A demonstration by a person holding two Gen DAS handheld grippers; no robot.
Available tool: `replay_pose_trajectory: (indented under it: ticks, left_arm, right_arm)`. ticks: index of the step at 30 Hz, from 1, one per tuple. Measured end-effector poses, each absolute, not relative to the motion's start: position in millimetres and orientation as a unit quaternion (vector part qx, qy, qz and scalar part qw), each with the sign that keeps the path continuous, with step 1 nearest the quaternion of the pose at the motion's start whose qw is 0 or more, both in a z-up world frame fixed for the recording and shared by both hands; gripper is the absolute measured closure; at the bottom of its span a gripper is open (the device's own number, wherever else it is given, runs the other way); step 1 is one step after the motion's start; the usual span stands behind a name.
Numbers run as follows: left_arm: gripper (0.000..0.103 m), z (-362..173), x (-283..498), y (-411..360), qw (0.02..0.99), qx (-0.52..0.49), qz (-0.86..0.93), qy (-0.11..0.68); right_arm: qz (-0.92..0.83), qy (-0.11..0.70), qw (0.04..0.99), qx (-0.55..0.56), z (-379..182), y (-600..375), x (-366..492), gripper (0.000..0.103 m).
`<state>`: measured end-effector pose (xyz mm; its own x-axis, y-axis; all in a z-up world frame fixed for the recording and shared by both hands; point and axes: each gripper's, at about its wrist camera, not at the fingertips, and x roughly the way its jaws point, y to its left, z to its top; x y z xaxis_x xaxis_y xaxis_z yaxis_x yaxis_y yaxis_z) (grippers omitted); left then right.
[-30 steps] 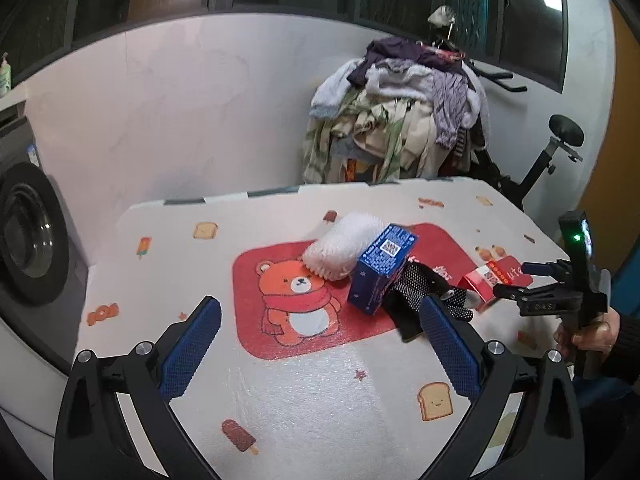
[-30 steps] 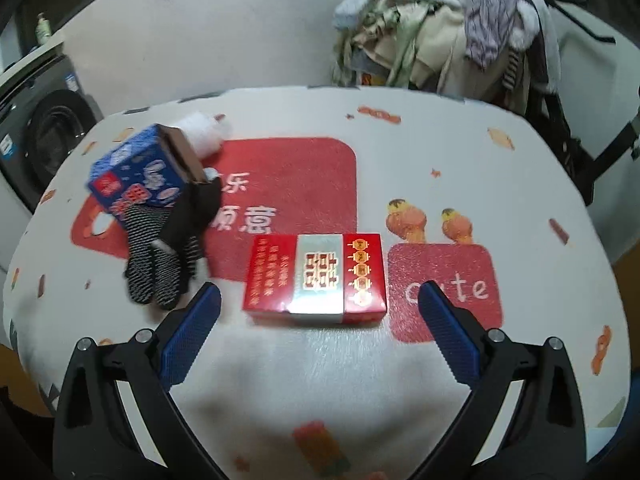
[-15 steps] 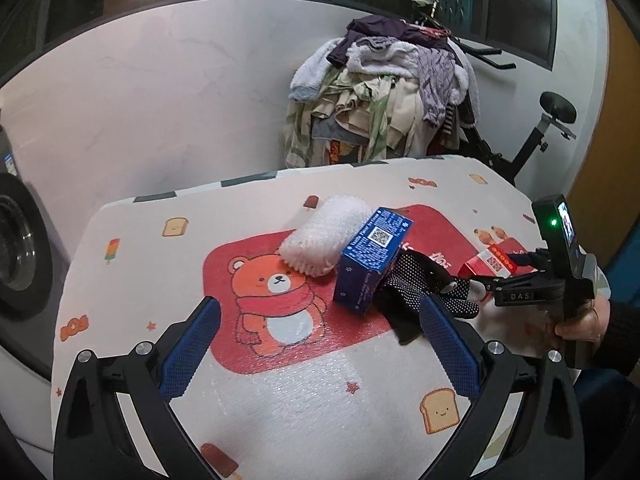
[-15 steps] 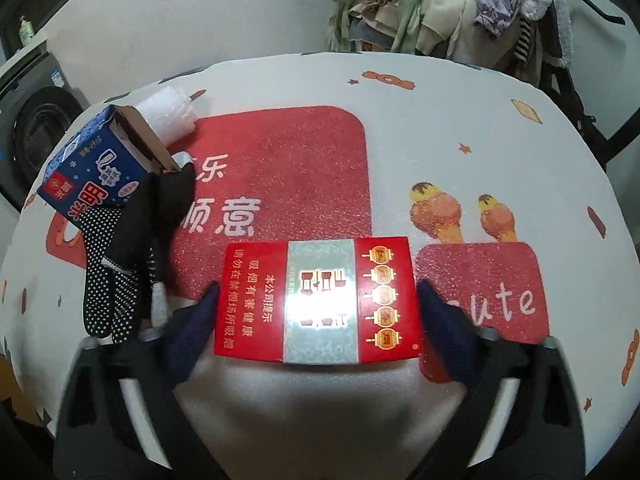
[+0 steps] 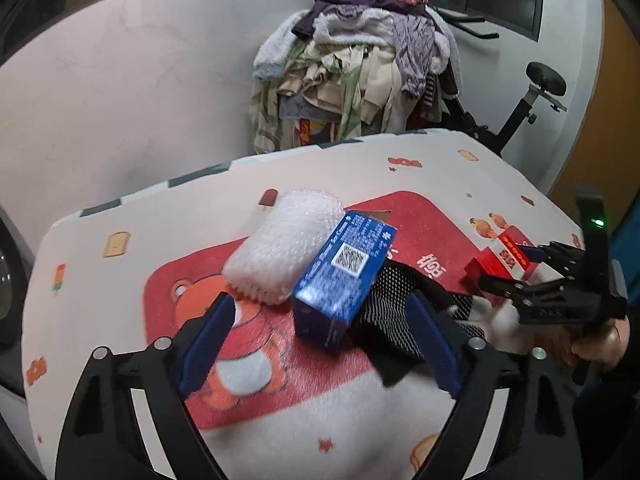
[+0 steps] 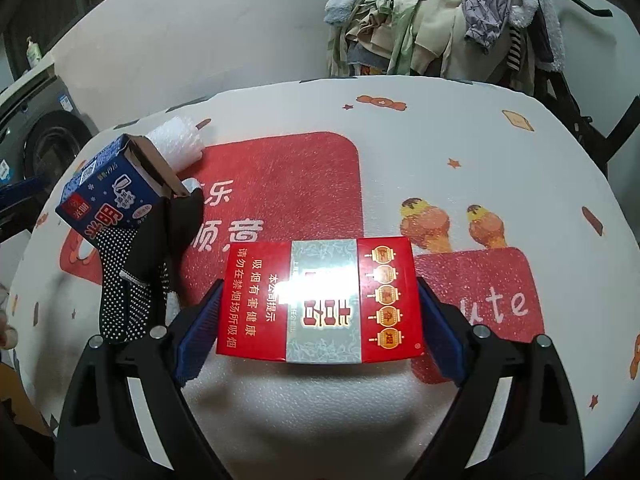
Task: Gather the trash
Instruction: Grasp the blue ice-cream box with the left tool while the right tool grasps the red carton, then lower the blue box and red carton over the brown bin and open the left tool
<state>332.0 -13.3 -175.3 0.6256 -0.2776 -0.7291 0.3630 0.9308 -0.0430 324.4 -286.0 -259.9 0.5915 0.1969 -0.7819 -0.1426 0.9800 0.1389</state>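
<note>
**Trash count on the table, both grippers over their targets**

I count four loose items on the printed table cover (image 6: 460, 128), logged left to right in the right wrist view: one white bubble-wrap roll (image 6: 176, 142) at the far left; one blue carton (image 6: 108, 190), tilted, one end flap open and showing brown card inside; one pair of black dotted gloves (image 6: 132, 276) lying partly under the carton; one red cigarette carton (image 6: 320, 300).

My left gripper (image 5: 320, 344) has its blue pads spread wide, and its jaws have just been closing a little. In the left wrist view the blue carton's near end lies between the pads, but neither pad touches it. The carton shows a white code label on its upper face and leans against the bubble-wrap roll on its left, with the gloves under its right side.

My right gripper (image 6: 318, 326) straddles the red cigarette carton. It is a flat rectangle, red with a silver band across the middle, white Chinese characters on its left part and a column of five gold lanterns on its right part; glare washes out the band's centre. It lies flat near the table's front edge, between the two red printed patches. Both pads stand against the carton's short ends; I cannot tell whether they press or merely touch.

Behind the table: one heap of clothes (image 6: 432, 16).
</note>
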Motion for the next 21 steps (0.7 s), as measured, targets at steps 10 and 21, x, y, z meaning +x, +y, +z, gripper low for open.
replay_pose_trajectory:
  ticks: [10, 21]
  left_arm:
    - [0.059, -204.1, 365.2, -22.2, 0.870, 0.027, -0.187, 0.455]
    - [0.064, -148.8, 298.8, 9.8, 0.887, 0.010, -0.215, 0.408]
  right_arm:
    - [0.092, 0.437, 0.894, 0.034, -259.0, -287.2, 322.2, 0.015]
    - [0.097, 0.396, 0.913, 0.027, -213.4, -277.9, 287.8, 0.015]
